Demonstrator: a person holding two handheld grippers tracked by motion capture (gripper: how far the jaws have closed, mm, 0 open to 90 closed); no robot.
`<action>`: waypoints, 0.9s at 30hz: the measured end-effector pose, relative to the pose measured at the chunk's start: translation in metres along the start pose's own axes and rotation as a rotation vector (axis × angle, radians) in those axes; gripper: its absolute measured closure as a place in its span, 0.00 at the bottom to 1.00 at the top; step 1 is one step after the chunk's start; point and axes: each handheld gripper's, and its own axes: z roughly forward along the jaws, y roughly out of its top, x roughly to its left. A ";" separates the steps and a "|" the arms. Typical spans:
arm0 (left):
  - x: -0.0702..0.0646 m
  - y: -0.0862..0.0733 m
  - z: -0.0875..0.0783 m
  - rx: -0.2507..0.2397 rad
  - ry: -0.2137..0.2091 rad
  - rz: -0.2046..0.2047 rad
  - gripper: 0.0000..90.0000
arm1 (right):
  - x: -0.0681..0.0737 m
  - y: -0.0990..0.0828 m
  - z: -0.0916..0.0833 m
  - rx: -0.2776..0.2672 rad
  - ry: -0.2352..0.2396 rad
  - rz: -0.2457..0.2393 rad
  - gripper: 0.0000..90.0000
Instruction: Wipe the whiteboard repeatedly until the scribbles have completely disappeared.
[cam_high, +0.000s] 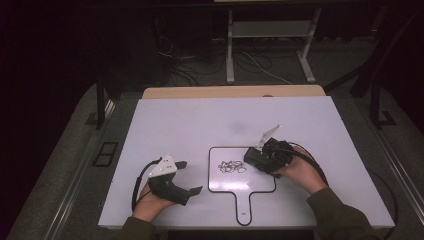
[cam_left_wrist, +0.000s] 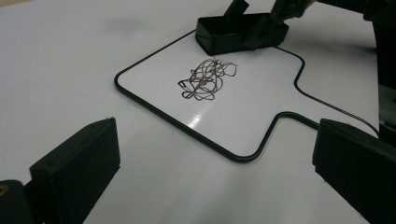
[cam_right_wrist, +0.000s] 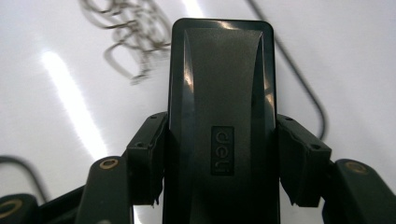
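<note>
Jaws of the left gripper (cam_high: 189, 177) stand wide apart over the white bench (cam_high: 175, 120), empty. One tangle of wire loops (cam_high: 232, 166) lies on the outlined board (cam_high: 220, 186). Right gripper (cam_right_wrist: 219, 154) jaws clamp one black eraser (cam_right_wrist: 222, 93) just beside the tangle.

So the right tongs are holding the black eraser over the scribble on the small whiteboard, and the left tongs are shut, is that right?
Not quite: the left tongs are open and hold nothing, as the left gripper view shows. The rest holds: the right tongs clamp the black eraser by the scribble on the small whiteboard.
</note>
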 end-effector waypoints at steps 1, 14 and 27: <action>0.000 0.000 0.000 0.001 0.000 0.000 0.00 | -0.004 0.000 0.001 -0.002 -0.005 0.006 0.43; 0.000 0.000 0.001 0.008 -0.004 0.005 0.00 | -0.005 0.006 0.004 -0.001 0.013 0.017 0.43; 0.000 0.000 0.001 0.010 -0.005 0.007 0.00 | 0.022 0.022 0.009 0.007 0.052 -0.048 0.43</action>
